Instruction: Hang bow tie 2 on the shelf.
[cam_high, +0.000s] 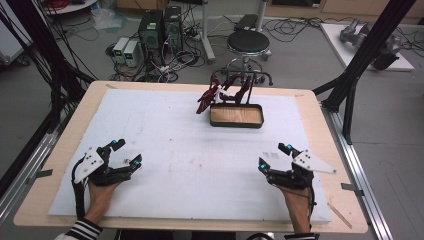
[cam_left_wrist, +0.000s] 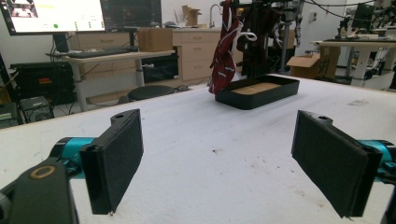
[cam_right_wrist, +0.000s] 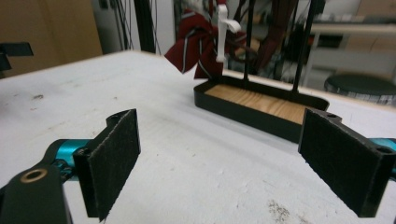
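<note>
Tray (cam_high: 236, 116) with red cloth (cam_high: 207, 98) sits upper centre; right hand-held gripper (cam_high: 274, 156) slightly nearer than left hand-held gripper (cam_high: 126, 152); both wide open, empty.

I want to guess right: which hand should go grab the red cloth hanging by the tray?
Probably left. The red cloth hangs off the tray's left end, on the left gripper's side. The right gripper, also open, would have to reach across the tray.

L tool (cam_high: 125, 152) & R tool (cam_high: 273, 156) both low, jaws wide apart, nothing between.
</note>
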